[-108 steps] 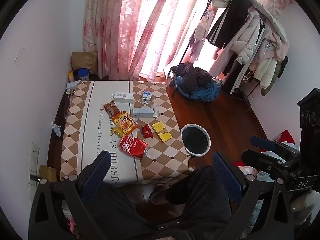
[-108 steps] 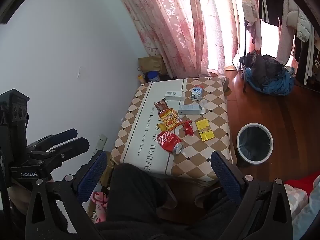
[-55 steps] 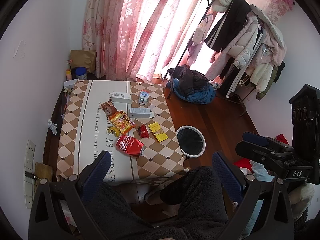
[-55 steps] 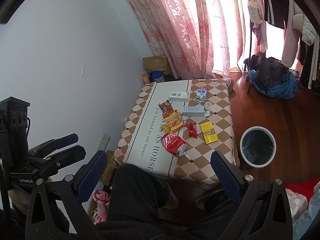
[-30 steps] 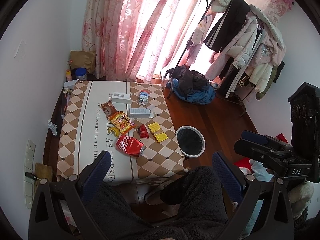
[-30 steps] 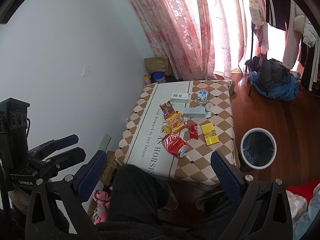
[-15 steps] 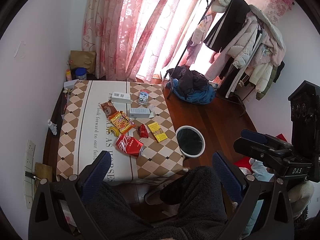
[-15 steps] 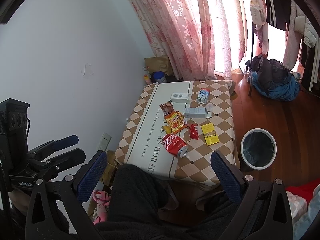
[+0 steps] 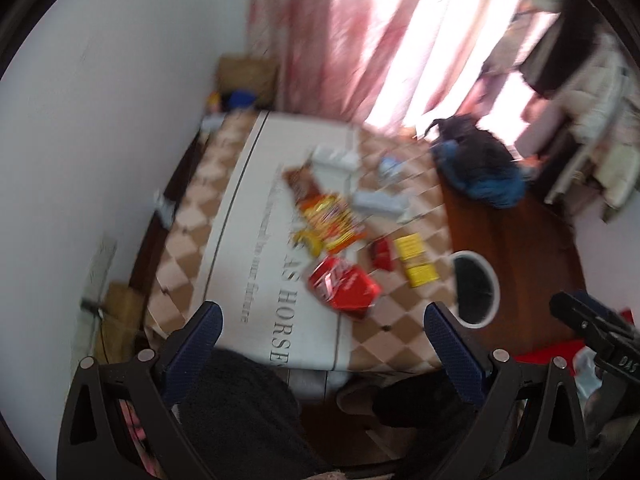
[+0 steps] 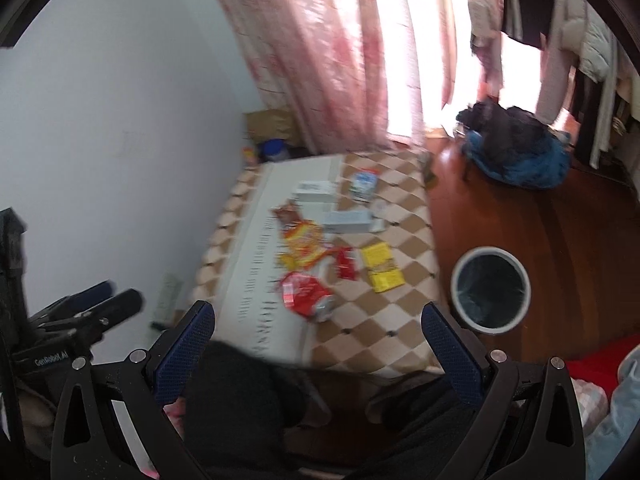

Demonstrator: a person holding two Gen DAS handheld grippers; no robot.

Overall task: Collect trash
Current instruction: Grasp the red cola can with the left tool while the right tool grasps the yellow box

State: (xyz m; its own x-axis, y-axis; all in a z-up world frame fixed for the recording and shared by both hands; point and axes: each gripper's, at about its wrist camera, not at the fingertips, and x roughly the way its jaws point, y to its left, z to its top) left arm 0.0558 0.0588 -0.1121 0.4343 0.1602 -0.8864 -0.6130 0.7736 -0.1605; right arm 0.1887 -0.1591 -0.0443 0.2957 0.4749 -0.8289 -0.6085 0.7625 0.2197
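Note:
Trash lies on a checked table (image 9: 224,216) (image 10: 404,320): a crushed red can (image 9: 344,286) (image 10: 306,294), an orange-yellow snack bag (image 9: 330,222) (image 10: 302,242), a small red wrapper (image 9: 383,254) (image 10: 346,262), a yellow packet (image 9: 414,260) (image 10: 381,266), white boxes (image 9: 376,202) (image 10: 347,222) and a small carton (image 10: 363,186). A white-rimmed bin (image 9: 476,288) (image 10: 491,290) stands on the floor right of the table. My left gripper (image 9: 320,336) and right gripper (image 10: 318,332) are open and empty, high above the table's near edge. Both views are blurred.
Pink curtains (image 10: 340,60) hang behind the table. A pile of dark and blue clothes (image 9: 480,168) (image 10: 516,148) lies on the wooden floor. Coats hang at the right (image 10: 592,40). My legs in dark trousers (image 10: 240,400) are below. A white wall (image 9: 100,120) is at the left.
Both grippers have moved forward and lower toward the table, so the trash looks larger. The views have blurred with the motion. Both grippers remain open.

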